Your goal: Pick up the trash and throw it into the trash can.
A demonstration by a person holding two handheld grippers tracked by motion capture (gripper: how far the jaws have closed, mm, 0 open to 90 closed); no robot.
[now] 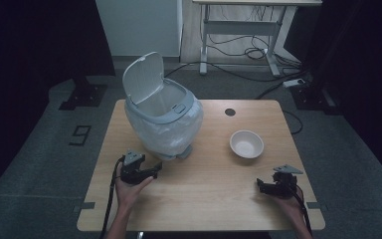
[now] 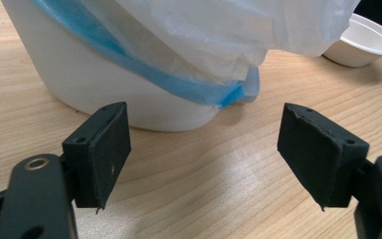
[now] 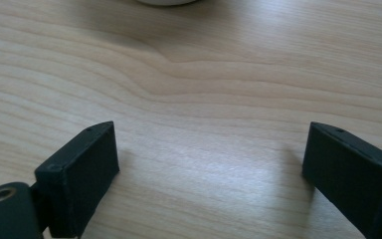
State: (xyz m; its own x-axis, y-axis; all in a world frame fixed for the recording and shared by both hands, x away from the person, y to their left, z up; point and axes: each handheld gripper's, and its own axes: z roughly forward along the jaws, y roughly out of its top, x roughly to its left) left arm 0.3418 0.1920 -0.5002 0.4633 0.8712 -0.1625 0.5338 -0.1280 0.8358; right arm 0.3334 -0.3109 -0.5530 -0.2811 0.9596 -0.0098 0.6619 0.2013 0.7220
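Note:
A white bin (image 1: 164,119) with its lid (image 1: 143,77) raised stands on the left half of the wooden table (image 1: 204,199), lined with a thin plastic bag (image 2: 219,35) that hangs over its sides. My left gripper (image 1: 156,169) rests in a hand just in front of the bin's base, open and holding nothing. Its own view shows the jaws apart (image 2: 204,154) and pointing at the bin's lower wall (image 2: 119,89), a short way off it. A white bowl (image 1: 246,144) sits right of the bin. My right gripper (image 1: 259,185) lies near the front right corner, open over bare wood (image 3: 209,169).
A round cable hole (image 1: 230,112) sits near the table's far edge. Beyond the table are a desk frame (image 1: 238,35) and floor cables (image 1: 258,52). A strip of the bowl's rim (image 3: 166,1) shows at the top of the right gripper view.

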